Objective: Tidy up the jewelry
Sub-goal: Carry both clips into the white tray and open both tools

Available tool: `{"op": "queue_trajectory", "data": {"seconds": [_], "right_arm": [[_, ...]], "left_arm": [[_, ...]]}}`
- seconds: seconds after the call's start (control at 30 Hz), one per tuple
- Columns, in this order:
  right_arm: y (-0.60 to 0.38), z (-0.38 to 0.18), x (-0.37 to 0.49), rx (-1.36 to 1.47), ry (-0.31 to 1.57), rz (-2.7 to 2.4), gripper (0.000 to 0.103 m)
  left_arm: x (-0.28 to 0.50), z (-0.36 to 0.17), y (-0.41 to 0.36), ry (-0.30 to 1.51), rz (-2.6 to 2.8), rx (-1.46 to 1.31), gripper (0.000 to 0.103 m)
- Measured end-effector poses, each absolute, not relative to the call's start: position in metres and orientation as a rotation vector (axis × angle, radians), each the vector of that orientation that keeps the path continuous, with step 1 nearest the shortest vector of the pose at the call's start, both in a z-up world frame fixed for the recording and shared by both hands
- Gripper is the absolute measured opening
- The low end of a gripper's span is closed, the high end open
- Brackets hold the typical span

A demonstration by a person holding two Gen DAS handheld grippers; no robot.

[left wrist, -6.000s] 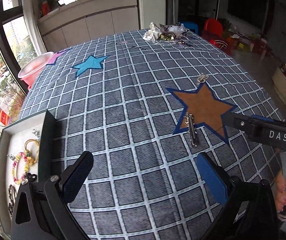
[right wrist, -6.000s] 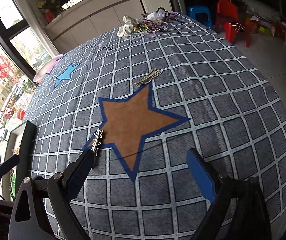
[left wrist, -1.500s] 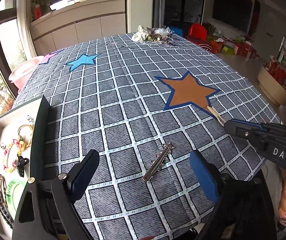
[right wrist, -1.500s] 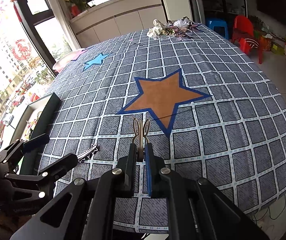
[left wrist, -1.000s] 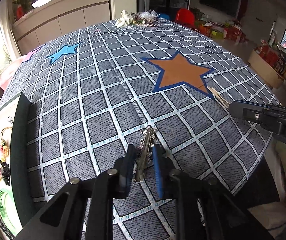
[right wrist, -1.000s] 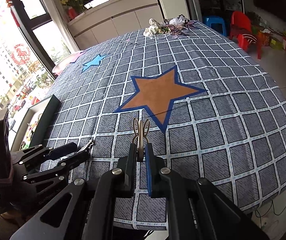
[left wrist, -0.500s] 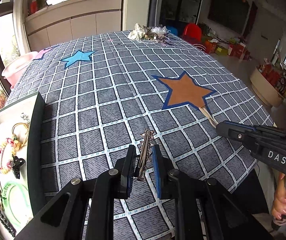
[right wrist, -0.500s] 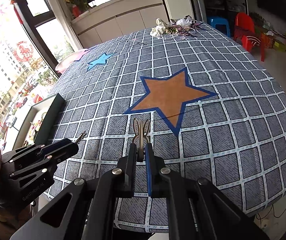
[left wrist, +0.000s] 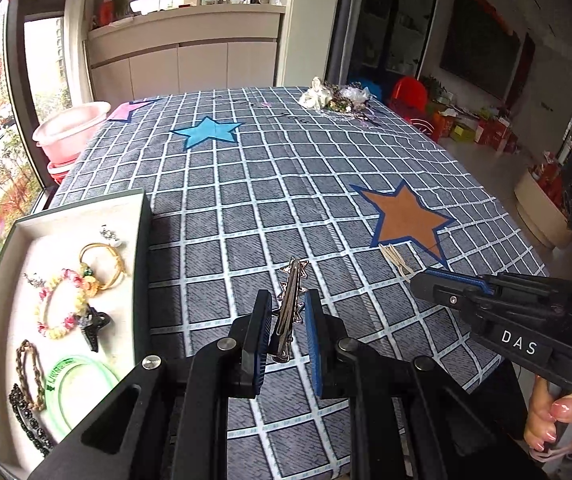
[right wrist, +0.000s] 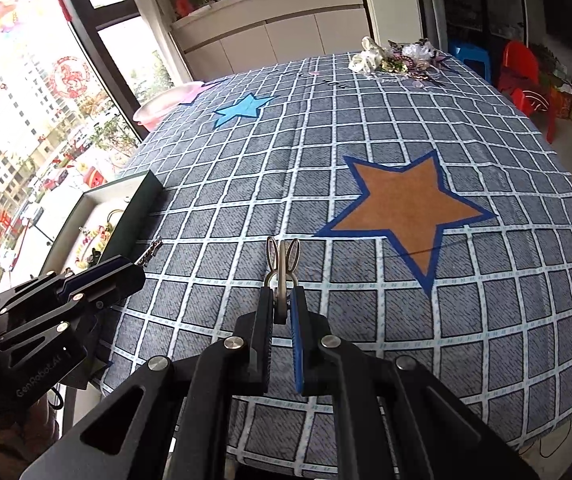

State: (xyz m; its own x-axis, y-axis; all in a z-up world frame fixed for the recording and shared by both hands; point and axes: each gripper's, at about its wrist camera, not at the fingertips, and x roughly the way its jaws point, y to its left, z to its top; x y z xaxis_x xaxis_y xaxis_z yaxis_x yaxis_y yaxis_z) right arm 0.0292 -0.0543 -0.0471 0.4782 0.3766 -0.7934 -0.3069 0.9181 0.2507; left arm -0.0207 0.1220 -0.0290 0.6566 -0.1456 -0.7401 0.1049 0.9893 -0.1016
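The left gripper (left wrist: 287, 320) has its fingers closed on a long silver hair clip with little stars along it (left wrist: 290, 300). The clip sticks out past the fingers, up in the air above the tabletop with the grey-blue checked cloth (left wrist: 246, 208). In the right wrist view, the tip of this clip (right wrist: 149, 254) pokes out from the left gripper (right wrist: 98, 276) at the left side.

The right gripper (right wrist: 282, 304) has its fingers shut tight on a small metal clip shaped like bunny ears (right wrist: 283, 264). The two ears point up and away from the fingers. In the left wrist view, the right gripper (left wrist: 437, 286) comes in from the right side, and a hand (left wrist: 557, 420) holds its handle. The pale clip (left wrist: 395, 258) sticks out from its tip, near a point of the orange star with a blue edge (left wrist: 405, 216).

A flat tray with a dark rim and a white inside (left wrist: 142, 264) sits on the left side of the tabletop. In it lie a gold ring-shaped bangle (left wrist: 102, 260), a bracelet of pink and yellow flowers (left wrist: 60, 308), a small black claw clip (left wrist: 94, 326), a brown braided band (left wrist: 32, 372), a pale green bangle (left wrist: 82, 388) and a black bead string (left wrist: 26, 424).

Far across the tabletop are a blue star (left wrist: 208, 132) and a heap of white and shiny things (left wrist: 333, 98). A pink bowl (left wrist: 70, 130) sits past the far left edge.
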Motion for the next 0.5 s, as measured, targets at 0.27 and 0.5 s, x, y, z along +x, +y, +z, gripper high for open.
{"op": "queue_trajectory", "data": {"seconds": [0.27, 0.5], "right_arm": [[0.009, -0.034, 0.044, 0.009, 0.979, 0.54, 0.009], [0.089, -0.022, 0.062, -0.056, 0.964, 0.692, 0.009]], "left_arm": [[-0.025, -0.022, 0.189, 0.823, 0.008, -0.099, 0.025], [-0.022, -0.029, 0.252, 0.831, 0.17, -0.159, 0.025]]}}
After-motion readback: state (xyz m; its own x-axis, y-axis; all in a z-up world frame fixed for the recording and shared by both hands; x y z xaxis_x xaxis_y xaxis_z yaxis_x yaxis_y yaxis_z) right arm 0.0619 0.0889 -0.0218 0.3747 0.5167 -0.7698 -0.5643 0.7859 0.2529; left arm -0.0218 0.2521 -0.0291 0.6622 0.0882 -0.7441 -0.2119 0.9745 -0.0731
